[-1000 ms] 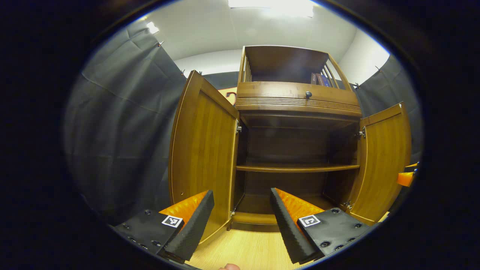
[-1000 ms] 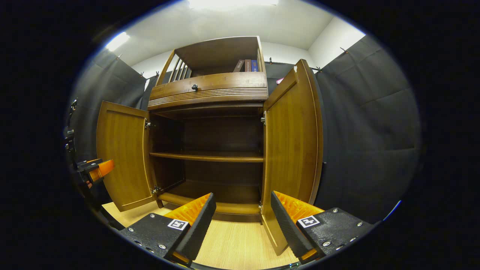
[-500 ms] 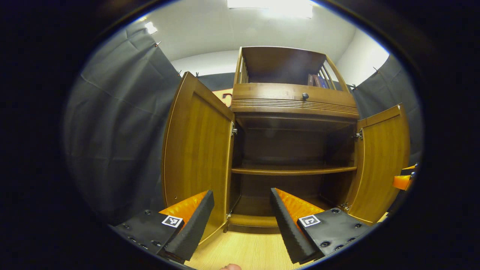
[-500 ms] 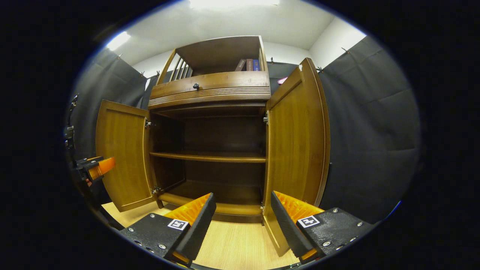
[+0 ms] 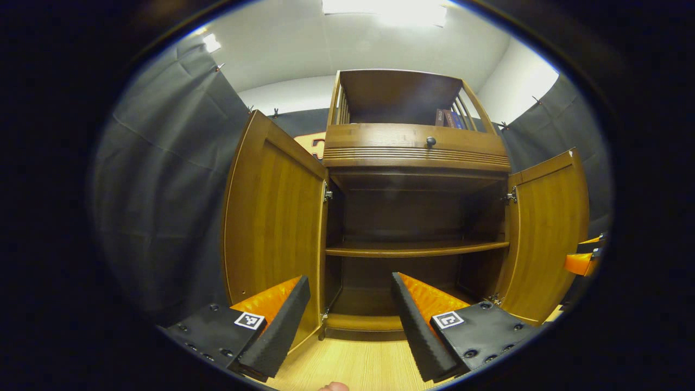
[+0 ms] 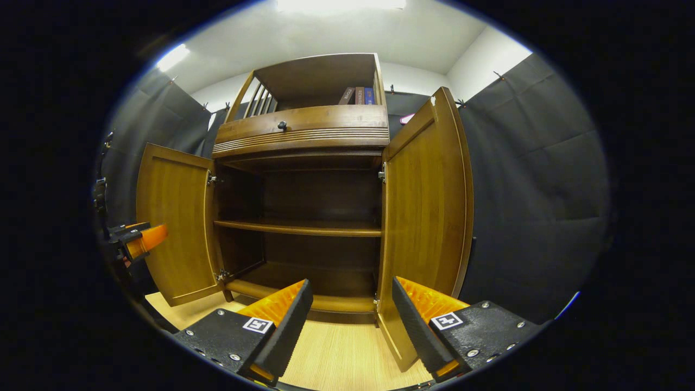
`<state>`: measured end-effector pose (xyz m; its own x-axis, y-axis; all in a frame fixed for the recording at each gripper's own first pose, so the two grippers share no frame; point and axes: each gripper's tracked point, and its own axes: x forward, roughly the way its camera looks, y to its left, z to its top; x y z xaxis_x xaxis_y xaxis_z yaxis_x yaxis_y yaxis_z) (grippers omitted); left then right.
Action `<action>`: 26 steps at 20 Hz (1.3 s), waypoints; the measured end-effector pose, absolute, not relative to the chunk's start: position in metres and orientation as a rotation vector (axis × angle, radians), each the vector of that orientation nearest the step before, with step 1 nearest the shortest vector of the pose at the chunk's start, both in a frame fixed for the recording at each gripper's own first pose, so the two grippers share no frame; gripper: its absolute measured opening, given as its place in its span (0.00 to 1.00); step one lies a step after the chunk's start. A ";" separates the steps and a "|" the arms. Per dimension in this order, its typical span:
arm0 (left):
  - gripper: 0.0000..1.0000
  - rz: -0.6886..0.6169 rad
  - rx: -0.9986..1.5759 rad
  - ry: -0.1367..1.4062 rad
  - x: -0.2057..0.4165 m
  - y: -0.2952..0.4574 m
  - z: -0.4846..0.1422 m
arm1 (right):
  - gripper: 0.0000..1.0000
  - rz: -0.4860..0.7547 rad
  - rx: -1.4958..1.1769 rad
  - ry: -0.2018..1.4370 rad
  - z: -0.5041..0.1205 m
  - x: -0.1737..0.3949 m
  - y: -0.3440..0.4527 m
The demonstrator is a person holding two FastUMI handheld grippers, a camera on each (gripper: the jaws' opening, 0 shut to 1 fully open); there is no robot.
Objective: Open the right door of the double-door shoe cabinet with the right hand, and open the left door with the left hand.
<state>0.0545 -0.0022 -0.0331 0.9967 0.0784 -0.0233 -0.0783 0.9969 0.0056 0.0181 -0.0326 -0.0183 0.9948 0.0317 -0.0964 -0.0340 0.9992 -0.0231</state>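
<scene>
Both doors of the shoe cabinet are standing wide open. In the left gripper view, the left gripper is sitting with its fingers spread wide, gripping nothing, a bare gap between them. The left door is hanging just ahead and left of that gripper, its lower edge behind the left finger; whether they are touching cannot be told. The right door is showing further off to the right, and past its outer edge the other gripper's tip is poking in.

In the right gripper view, the right gripper is likewise gaping wide and holding nothing. The right door is hanging ahead, its bottom corner dropping between the fingers, close to the right finger. The left door is off to the left, with the left gripper beside it.

Inside, a middle shelf is crossing the dark, empty-looking interior. Above are a drawer front with a small dark knob and an open top compartment holding some books. Light wood floor is running under the fingers.
</scene>
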 end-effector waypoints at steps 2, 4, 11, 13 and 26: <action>0.96 0.065 -0.003 0.026 0.055 -0.006 -0.033 | 0.90 0.032 -0.021 0.094 -0.016 0.017 -0.032; 0.96 0.048 -0.002 0.042 0.058 -0.011 -0.035 | 0.90 0.037 -0.024 0.087 -0.015 0.018 -0.029; 0.96 0.018 0.011 0.041 0.065 -0.017 -0.033 | 0.96 0.026 -0.032 0.098 -0.022 0.024 -0.031; 0.98 0.008 0.009 0.040 0.066 -0.021 -0.033 | 0.96 0.020 -0.037 0.098 -0.022 0.023 -0.033; 0.96 -0.006 -0.014 0.058 0.068 -0.031 -0.041 | 0.90 0.017 -0.038 0.083 -0.017 0.020 -0.033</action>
<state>0.0676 -0.0307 -0.0411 0.9983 -0.0059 -0.0577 0.0051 0.9999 -0.0137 0.0195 -0.0330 -0.0169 0.9964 0.0158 -0.0829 -0.0190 0.9991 -0.0372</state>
